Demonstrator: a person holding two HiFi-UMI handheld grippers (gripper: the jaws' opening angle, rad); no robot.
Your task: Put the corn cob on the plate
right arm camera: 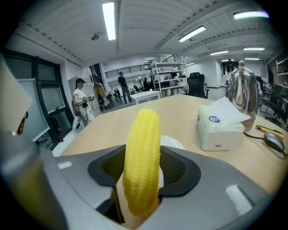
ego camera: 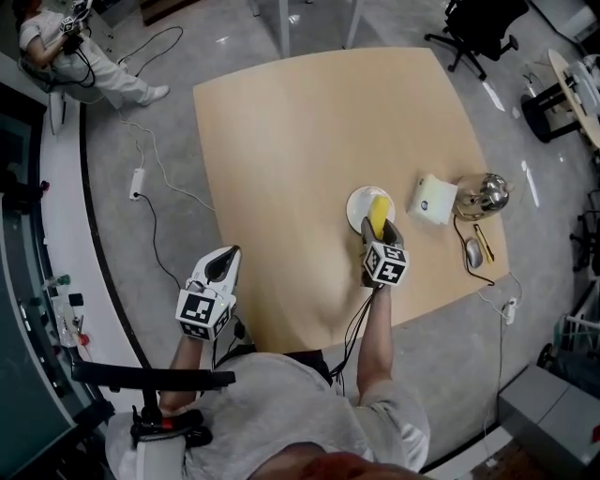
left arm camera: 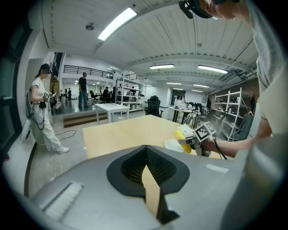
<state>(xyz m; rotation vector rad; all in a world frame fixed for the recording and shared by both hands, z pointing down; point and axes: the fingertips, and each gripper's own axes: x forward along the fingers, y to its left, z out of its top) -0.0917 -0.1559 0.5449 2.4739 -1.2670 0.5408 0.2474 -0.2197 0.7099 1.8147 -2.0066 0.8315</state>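
Note:
A yellow corn cob (right arm camera: pixel 142 161) stands upright between the pads of my right gripper (right arm camera: pixel 143 155), which is shut on it. In the head view the cob (ego camera: pixel 379 214) hangs over the near edge of a small white plate (ego camera: pixel 358 208) on the tan table (ego camera: pixel 309 141), with the right gripper (ego camera: pixel 381 231) just behind it. The plate (right arm camera: pixel 174 143) shows past the cob. My left gripper (ego camera: pixel 221 266) is off the table's left front edge, away from the plate. Its jaws meet at the tips (left arm camera: pixel 146 150) with nothing between them. From there the cob (left arm camera: pixel 183 136) shows at the right.
A white tissue box (ego camera: pixel 432 199) sits right of the plate, with a shiny metal kettle (ego camera: pixel 483 192) beyond it. A mouse (ego camera: pixel 473 252) and a pen (ego camera: pixel 484 242) lie near the table's right edge. A person (ego camera: pixel 75 56) stands far left, and an office chair (ego camera: pixel 478 28) is behind the table.

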